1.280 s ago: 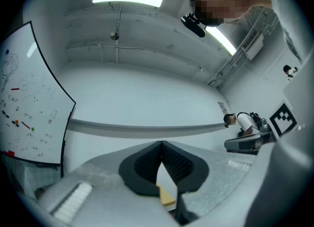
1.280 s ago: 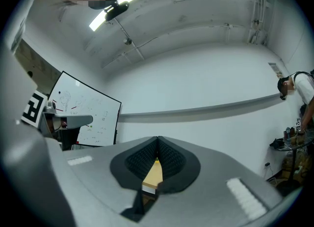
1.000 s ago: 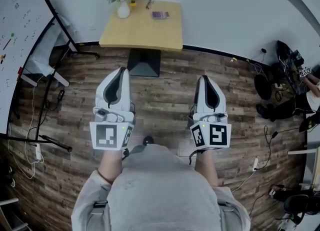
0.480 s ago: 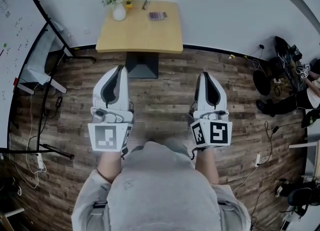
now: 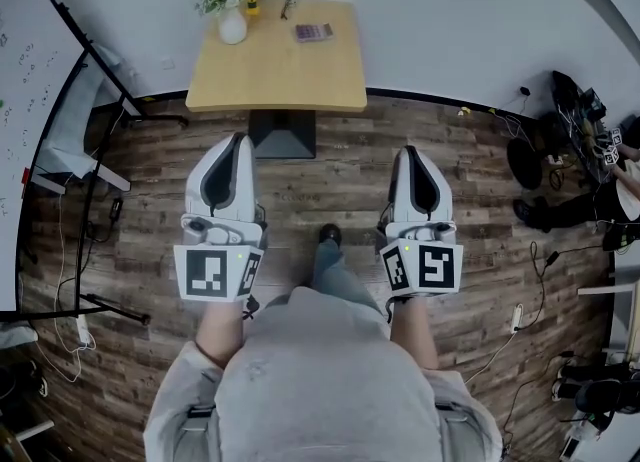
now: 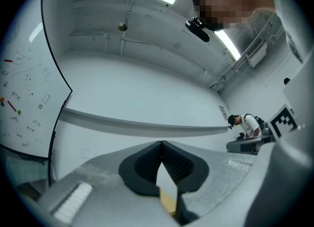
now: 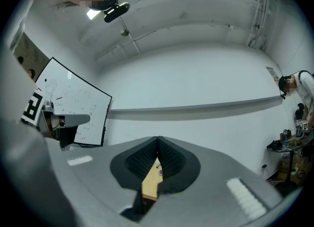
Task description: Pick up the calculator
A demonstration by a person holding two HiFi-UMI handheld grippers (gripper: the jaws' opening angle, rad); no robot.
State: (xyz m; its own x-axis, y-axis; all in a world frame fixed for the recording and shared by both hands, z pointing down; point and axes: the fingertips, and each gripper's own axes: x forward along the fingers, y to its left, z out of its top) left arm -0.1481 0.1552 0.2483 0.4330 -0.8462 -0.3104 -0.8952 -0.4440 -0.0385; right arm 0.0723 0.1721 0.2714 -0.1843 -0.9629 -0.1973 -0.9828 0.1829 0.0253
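Observation:
The calculator (image 5: 313, 32) is a small grey-purple slab lying at the back right of a light wooden table (image 5: 275, 75) far ahead of me, against the white wall. My left gripper (image 5: 240, 140) and right gripper (image 5: 410, 153) are held side by side over the wood floor, well short of the table, both shut with nothing in them. In the right gripper view a sliver of the table (image 7: 149, 184) and the calculator (image 7: 160, 172) shows through the gap below the closed tips (image 7: 158, 145). The left gripper view shows closed tips (image 6: 161, 148) and a strip of tabletop.
A white vase of flowers (image 5: 232, 20) and a pen (image 5: 287, 9) also sit on the table. A whiteboard on a wheeled stand (image 5: 60, 140) is at the left. Cables, bags and a seated person (image 5: 610, 190) are at the right. My foot (image 5: 328, 237) steps between the grippers.
I have walked toward the table: it sits a little lower and nearer in the head view, and my foot has swung forward between the grippers. Both grippers stay shut.

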